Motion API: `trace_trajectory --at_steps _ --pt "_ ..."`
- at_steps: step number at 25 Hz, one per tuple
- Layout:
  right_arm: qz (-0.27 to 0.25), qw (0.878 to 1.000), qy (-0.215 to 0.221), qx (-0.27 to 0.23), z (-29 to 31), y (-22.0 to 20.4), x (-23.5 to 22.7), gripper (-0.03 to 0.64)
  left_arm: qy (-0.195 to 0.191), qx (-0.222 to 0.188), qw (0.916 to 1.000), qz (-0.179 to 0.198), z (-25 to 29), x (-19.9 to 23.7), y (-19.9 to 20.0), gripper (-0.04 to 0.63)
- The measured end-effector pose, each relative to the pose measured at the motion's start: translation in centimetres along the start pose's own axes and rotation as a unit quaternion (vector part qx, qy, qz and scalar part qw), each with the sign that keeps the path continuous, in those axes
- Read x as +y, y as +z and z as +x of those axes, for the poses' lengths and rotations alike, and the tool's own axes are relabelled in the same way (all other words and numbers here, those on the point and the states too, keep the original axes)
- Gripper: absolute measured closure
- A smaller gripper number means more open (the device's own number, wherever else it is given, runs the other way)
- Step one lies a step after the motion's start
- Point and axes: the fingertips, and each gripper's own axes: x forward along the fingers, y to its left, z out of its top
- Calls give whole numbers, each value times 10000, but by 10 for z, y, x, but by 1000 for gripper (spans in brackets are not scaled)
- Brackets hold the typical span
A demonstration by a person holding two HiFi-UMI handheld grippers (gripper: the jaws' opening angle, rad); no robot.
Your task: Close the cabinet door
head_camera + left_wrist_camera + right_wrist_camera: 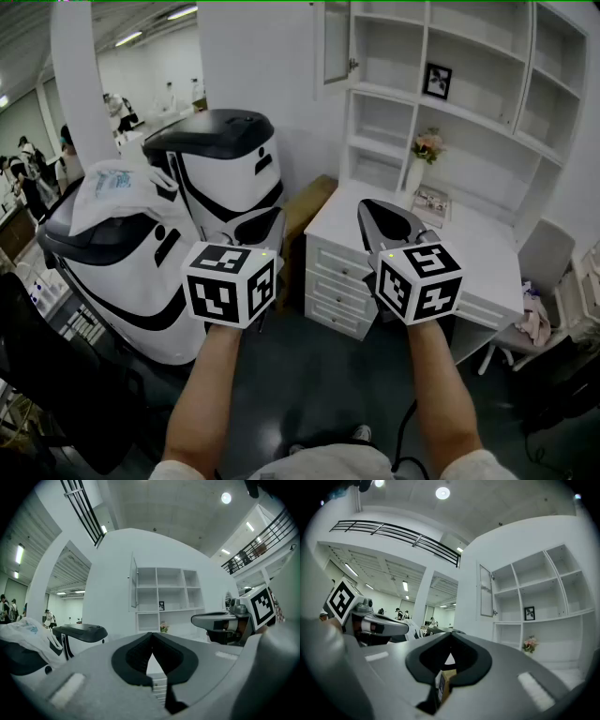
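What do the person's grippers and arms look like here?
The left gripper and right gripper have smooth grey shells with black-lined jaws tapering to a point. Each carries a white cube printed with black square markers. The forearms are bare below light short sleeves; a black cable hangs by the right one.

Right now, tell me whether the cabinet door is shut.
No, the cabinet door stands swung out at the top left of the shelf unit.

Free air is stretching from the left tongs [272,218] and right tongs [371,209] up toward the open cabinet door [336,42]. The worktop [478,248] with a flower vase [415,173] is standing ahead, below them; white machines [225,159] are crowding left of the left tongs.
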Motion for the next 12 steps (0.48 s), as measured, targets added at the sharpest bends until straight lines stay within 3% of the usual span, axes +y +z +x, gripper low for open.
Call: trace_trajectory --at_steps 12 --pt "103 9998 145 -46 -6 20 11 614 -201 -161 9997 7 -17 6 19 598"
